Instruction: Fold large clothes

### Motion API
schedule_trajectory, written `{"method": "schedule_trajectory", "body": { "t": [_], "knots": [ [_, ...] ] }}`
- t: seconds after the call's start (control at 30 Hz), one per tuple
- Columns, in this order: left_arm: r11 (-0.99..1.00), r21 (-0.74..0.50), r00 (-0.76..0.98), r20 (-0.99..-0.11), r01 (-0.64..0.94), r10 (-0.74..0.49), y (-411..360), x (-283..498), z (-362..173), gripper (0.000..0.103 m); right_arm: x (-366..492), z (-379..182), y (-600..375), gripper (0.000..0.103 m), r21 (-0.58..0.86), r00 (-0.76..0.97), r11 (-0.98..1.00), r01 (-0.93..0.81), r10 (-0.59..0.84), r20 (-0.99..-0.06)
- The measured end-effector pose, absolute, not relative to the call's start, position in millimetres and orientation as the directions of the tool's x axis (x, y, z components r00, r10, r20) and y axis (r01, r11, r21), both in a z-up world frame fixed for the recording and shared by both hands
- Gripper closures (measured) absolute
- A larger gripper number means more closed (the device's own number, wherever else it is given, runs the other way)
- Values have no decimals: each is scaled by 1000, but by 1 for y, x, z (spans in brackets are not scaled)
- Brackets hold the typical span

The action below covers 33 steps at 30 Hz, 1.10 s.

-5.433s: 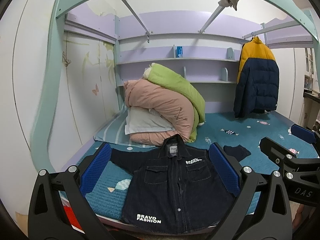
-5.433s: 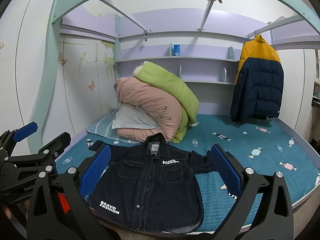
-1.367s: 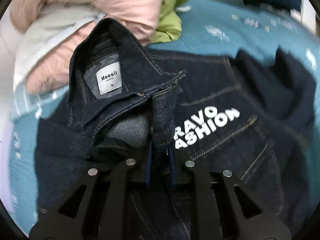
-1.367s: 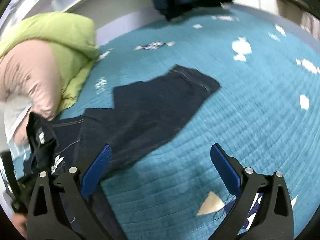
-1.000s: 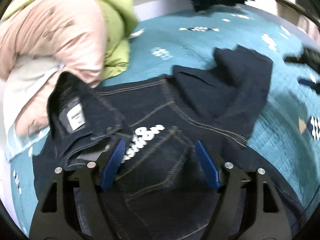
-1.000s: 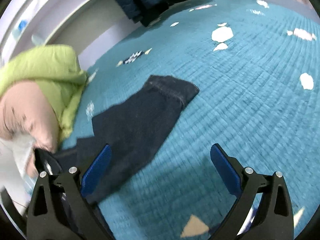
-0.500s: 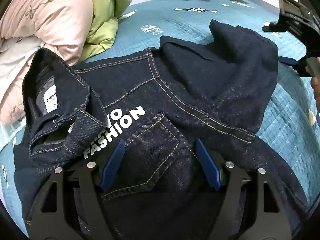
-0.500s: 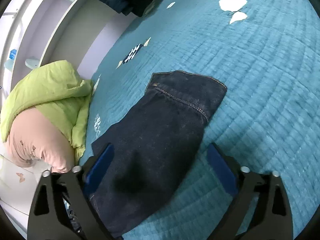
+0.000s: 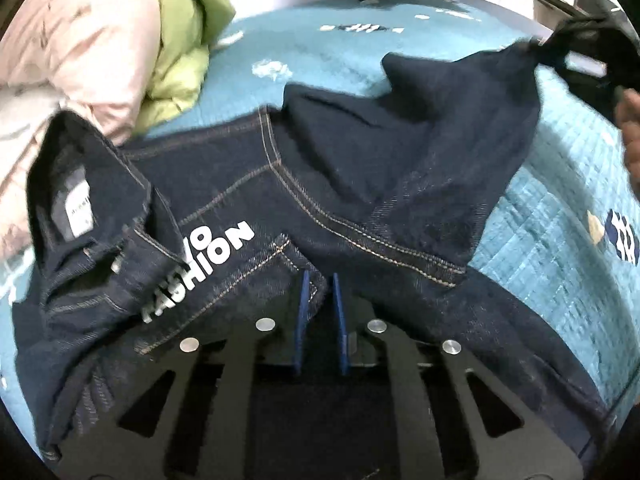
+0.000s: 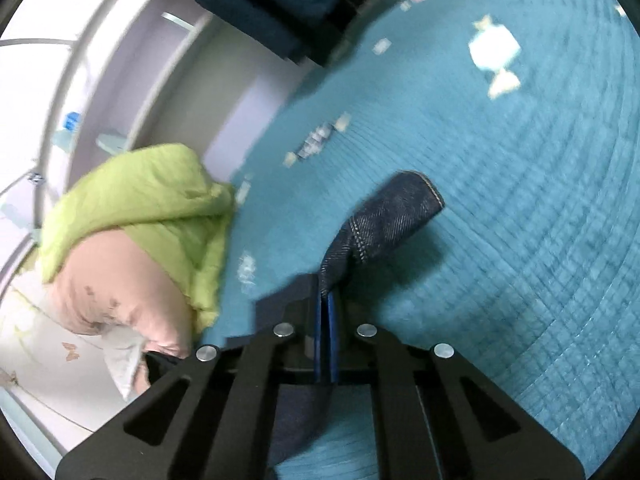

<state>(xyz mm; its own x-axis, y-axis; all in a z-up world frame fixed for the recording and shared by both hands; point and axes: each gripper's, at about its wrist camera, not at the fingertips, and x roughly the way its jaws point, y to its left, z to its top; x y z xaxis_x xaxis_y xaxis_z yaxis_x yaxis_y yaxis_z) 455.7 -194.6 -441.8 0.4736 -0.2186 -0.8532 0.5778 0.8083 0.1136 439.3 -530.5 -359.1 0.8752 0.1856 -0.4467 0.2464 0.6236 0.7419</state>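
Your jacket point(image 9: 248, 216) is dark denim, front up, collar far-left. Left gripper point(image 9: 319, 280) pinches its chest pocket; right gripper point(image 10: 327, 300) clamps the sleeve point(image 10: 384, 216), lifted rightward.

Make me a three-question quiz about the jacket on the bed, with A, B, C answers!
1. Where is the green duvet?
A. Under the denim jacket
B. On the pink duvet, beyond the collar
C. On the shelf

2. What colour are the jacket's letters?
A. White
B. Yellow
C. Red

3. What is the right claw doing?
A. Hanging open
B. Gripping the sleeve cuff
C. Holding a pillow

Answers: 1 B, the green duvet lies on the pink one behind the collar. 2 A, "FASHION" is white. 3 B, the blue pads are shut on the cuff.
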Motion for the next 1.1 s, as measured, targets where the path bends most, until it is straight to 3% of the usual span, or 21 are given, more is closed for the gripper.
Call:
{"method": "schedule_trajectory", "body": {
  "t": [0.17, 0.4, 0.57, 0.77, 1.0, 1.1],
  "knots": [
    [767, 197, 495, -851, 611, -176, -203, 453, -447, 91, 438, -305, -497, 100, 724, 912, 680, 111, 220, -347],
    [842, 37, 550, -772, 539, -318, -156, 454, -381, 90, 449, -241, -410, 100, 632, 903, 771, -81, 325, -281],
    [917, 24, 650, -712, 399, -264, -84, 468, -327, 90, 461, -220, -314, 100, 555, 848, 795, -245, 454, -275],
    [989, 69, 668, -743, 128, -35, 27, 486, -309, 90, 476, -252, -187, 100, 525, 719, 768, -367, 592, -364],
    [1000, 10, 603, -798, 0, 8, 97, 472, -324, 90, 488, -358, -82, 96, 452, 504, 815, -364, 580, -640],
    [999, -34, 589, -808, -12, -20, 106, 467, -327, 90, 488, -381, -78, 93, 445, 464, 835, -323, 550, -695]
  ]
}}
